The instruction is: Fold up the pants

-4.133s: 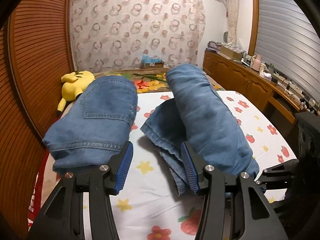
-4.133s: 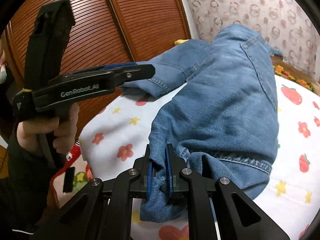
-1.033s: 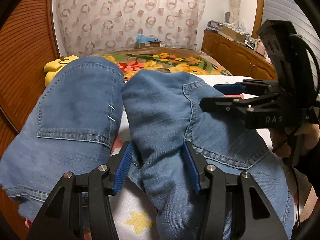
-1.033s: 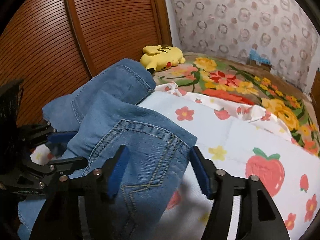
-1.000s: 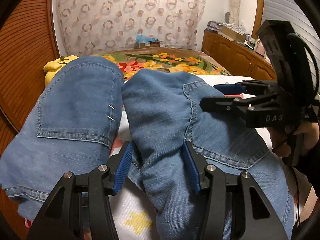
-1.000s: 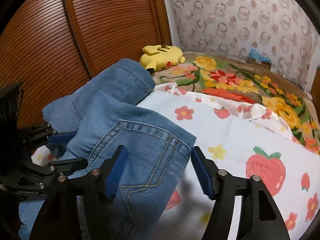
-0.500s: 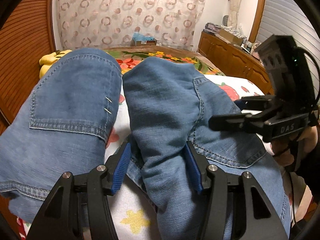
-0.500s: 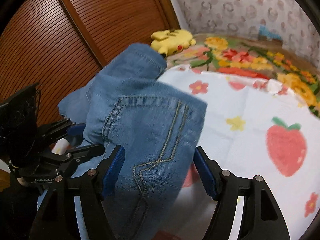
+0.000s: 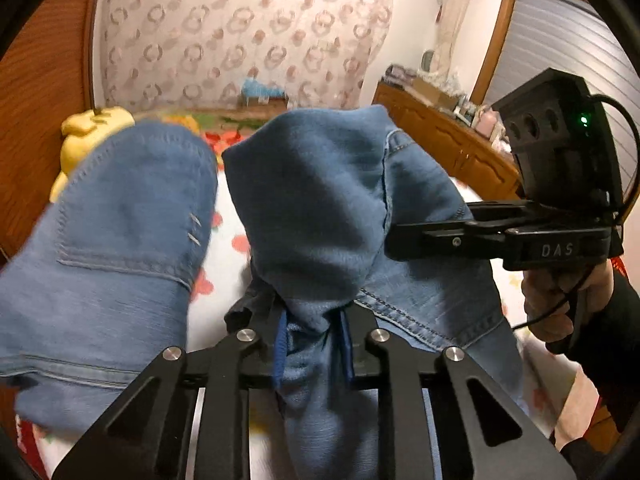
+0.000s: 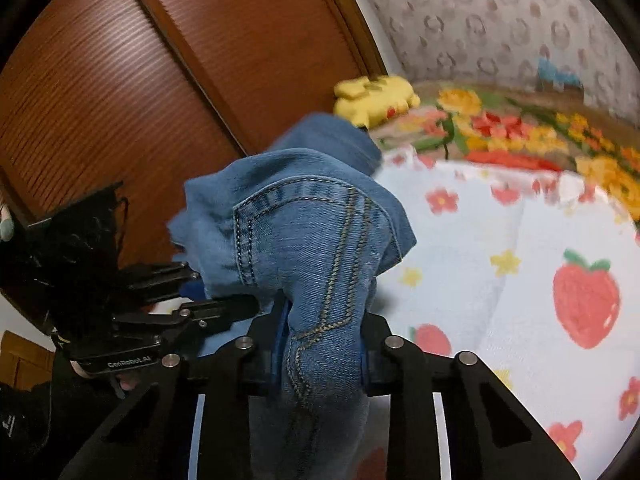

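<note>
Left wrist view: I'm angling my left gripper downward, jaws just closing, clamping the jeans. My right gripper is likewise clamping their other side above the bed edge.

"DAS": right tool | "GenRobot.AI": left tool

Left gripper just closed, pinching bunched jeans above flowered sheet; right gripper alongside, yellow plush behind.
</note>
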The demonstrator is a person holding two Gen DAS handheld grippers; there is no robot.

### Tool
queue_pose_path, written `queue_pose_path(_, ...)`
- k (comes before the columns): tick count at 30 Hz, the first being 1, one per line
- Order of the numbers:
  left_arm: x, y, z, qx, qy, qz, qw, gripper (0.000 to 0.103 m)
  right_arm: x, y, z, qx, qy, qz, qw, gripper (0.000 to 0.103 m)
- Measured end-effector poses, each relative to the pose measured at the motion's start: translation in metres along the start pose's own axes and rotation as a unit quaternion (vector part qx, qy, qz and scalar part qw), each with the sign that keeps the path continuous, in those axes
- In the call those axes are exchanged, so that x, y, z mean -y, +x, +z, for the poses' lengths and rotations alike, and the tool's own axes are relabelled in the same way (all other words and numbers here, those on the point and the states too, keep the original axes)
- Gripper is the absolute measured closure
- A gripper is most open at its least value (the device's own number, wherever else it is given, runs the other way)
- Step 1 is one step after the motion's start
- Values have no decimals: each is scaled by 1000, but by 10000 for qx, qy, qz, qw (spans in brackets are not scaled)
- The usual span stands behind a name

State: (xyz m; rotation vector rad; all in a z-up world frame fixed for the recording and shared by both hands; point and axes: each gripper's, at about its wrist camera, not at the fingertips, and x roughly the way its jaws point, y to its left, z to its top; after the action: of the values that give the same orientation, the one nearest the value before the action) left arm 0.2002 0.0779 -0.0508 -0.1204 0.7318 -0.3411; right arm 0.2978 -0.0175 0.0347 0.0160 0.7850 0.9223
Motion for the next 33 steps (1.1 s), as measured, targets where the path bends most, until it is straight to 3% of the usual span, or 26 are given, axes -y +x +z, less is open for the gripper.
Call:
queue_pose_path(7, -6, -78, 11, 807, -70, 110, 9967, 82, -68, -36, 34, 385, -702, -24, 9968, 78)
queue_pose_path(13, -32, -143, 23, 1418, -257, 416, 9887, 82, -130, -40, 70, 521, -1315, 43, 9899, 78)
queue_pose_path(18, -57, -194, 33, 1812, -322, 811, 9796, 82, -178, -33, 100, 645, -1611, 353, 9842, 79)
queue_pose_path(22, -74, -221, 46, 2016, -280, 1174, 9720, 82, -192, -23, 125, 722, -1573, 793, 9817, 79)
queue_pose_path(26, -95, -217, 66, 1974, -222, 1523, 9682, 82, -178, -4, 144, 805, -1491, 1065, 9798, 79)
queue_pose_path(29, -118, -188, 78, 1658, -238, 1605, 9727, 82, -142, 31, 148, 750, -1241, 1088, 9834, 79)
queue_pose_path(33, -155, -97, 87, 801, -357, 1564, 9838, 82, -76, 95, 144, 371, -765, 784, 9933, 77)
